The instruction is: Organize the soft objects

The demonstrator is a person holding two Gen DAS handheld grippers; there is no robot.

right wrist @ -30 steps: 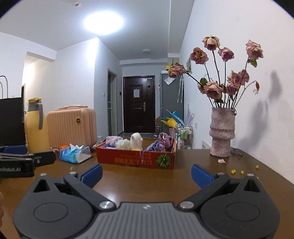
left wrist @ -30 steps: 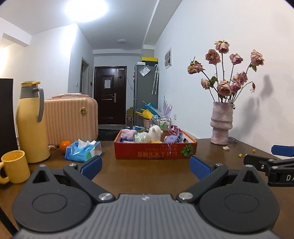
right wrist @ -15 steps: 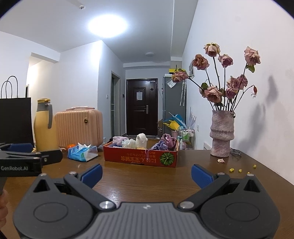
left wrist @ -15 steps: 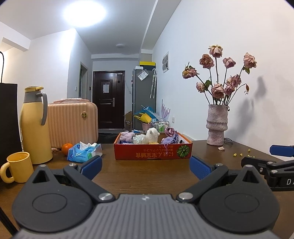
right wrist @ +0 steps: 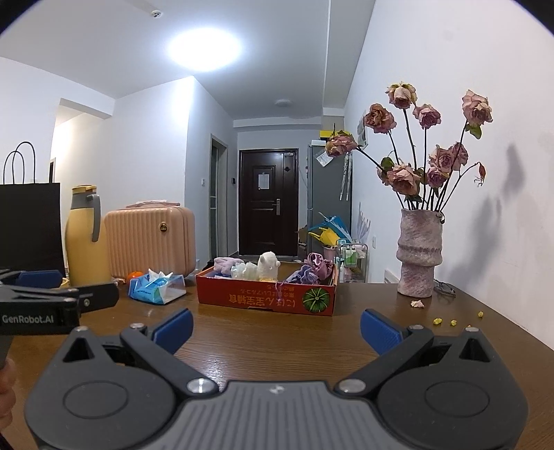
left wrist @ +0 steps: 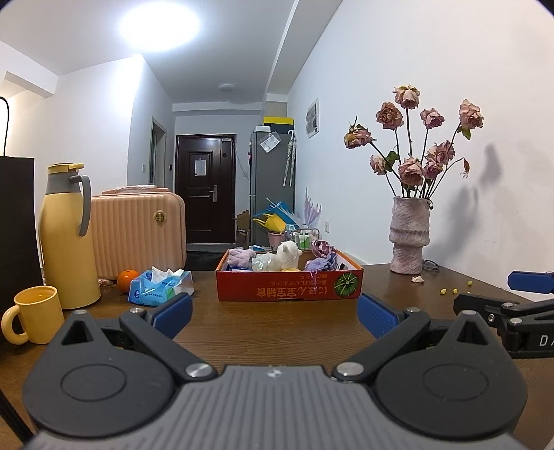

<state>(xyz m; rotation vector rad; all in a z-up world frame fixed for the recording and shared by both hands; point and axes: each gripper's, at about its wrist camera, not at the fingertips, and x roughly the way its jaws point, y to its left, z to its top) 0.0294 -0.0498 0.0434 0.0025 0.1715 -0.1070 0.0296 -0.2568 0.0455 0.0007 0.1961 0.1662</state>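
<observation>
Desk (left wrist: 277, 332) looks tidy: soft toys (left wrist: 285, 257) already sit inside the red box (left wrist: 289, 289), my left claw (left wrist: 273, 313) and right claw (right wrist: 275, 325) gaping empty short of it, so I judge little remains.

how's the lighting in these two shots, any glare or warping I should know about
Left wrist view: the ceiling light blows out to white; walls bow with fisheye distortion. Right wrist view: the same light glares, and the flowers cast soft shadows on the wall; corners go dark.

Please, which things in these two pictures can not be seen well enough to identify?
- Red box floor: both views, hidden by its front wall.
- Soft items beside the white plush: too small to identify.
- Black bag: left view, cut by the edge.
- Yellow mug: right view, hidden behind the left tongs.
</observation>
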